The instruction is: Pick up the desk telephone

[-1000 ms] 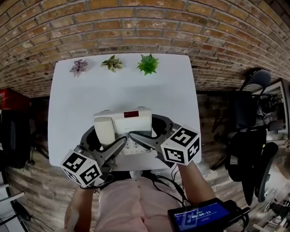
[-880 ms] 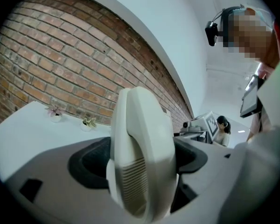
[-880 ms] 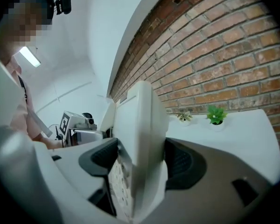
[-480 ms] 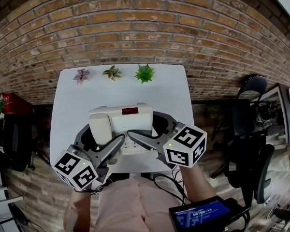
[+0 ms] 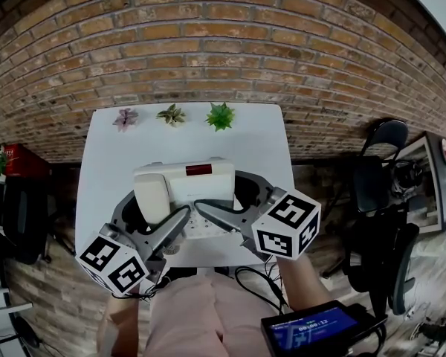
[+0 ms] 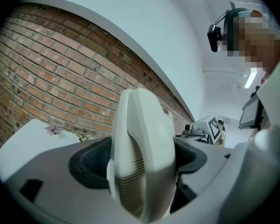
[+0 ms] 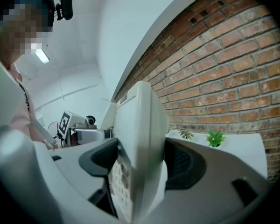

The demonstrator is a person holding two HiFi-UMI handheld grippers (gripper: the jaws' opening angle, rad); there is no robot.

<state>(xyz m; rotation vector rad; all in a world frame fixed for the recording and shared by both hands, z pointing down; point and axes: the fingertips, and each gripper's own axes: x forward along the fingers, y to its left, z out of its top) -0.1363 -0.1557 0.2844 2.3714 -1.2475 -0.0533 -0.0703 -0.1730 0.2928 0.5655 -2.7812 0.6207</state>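
- The left tongs [image 5: 157, 210] are clamped across the handset [image 6: 140, 148] end of the desk telephone [image 5: 197, 181]. In the left gripper view the handset stands edge-on and fills the gap, with a dark pad pressed to each flank.
- The right tongs [image 5: 223, 199] are clamped on the other end of the body. The right gripper view shows the casing edge-on between both pads, with the keypad [image 7: 115, 183] facing the inner jaw.
- Both sets of jaws stand wide, but that is only because the phone between them is wide. Neither pair is empty.
- The phone sits level between the two tongs, and its red display strip faces up just beyond their tips.
- The white tabletop [image 5: 134, 147] lies beneath and beyond the tongs. Three small potted plants [image 5: 171, 114] stand well ahead of the tips, at the far edge by the brick wall [image 5: 208, 43].
- Both gripper views show the tabletop lying low under the jaws, so I judge the phone to be clear of the surface. The step in hand is the lift itself, with the grasp already made.
- The next move calls for keeping both clamps firm and the two hands at equal height and spacing, so the body does not tilt.
- If it did tilt, the handset could slide off its cradle. No cord is visible, so I cannot say whether one might snag.
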